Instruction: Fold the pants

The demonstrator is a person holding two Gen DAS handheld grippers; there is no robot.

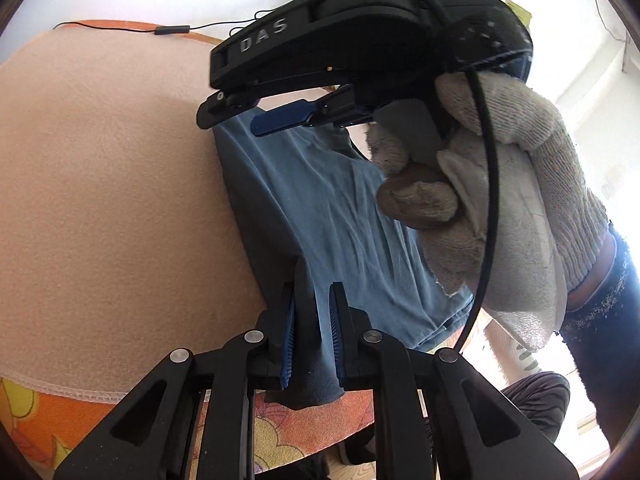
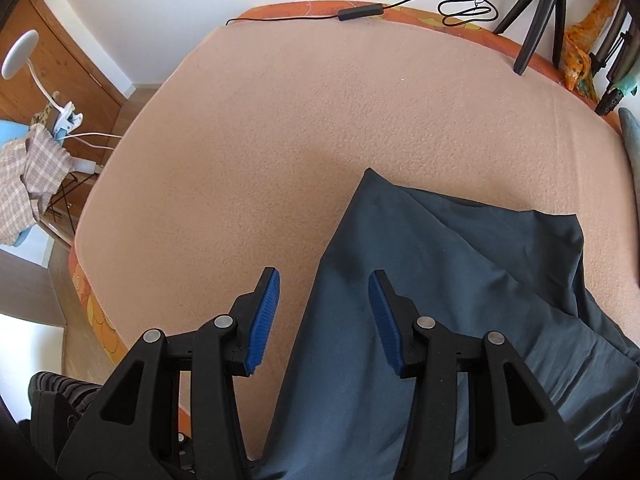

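Note:
The blue-grey pants point(image 1: 336, 216) lie folded over on a peach blanket point(image 1: 100, 180). My left gripper point(image 1: 313, 300) is shut on a bunched edge of the pants near the bed's front edge. My right gripper point(image 1: 256, 120), held in a gloved hand point(image 1: 500, 184), hovers open over the far end of the pants in the left wrist view. In the right wrist view the right gripper point(image 2: 324, 280) is open, its left finger over the blanket point(image 2: 280, 120), its right finger above the pants point(image 2: 460, 280).
An orange patterned mattress edge point(image 1: 48, 412) runs along the front. A black cable with an inline box point(image 2: 360, 12) and a tripod point(image 2: 540, 8) stand at the far side. A chair with checked cloth point(image 2: 32, 176) and a lamp point(image 2: 20, 52) stand at the left.

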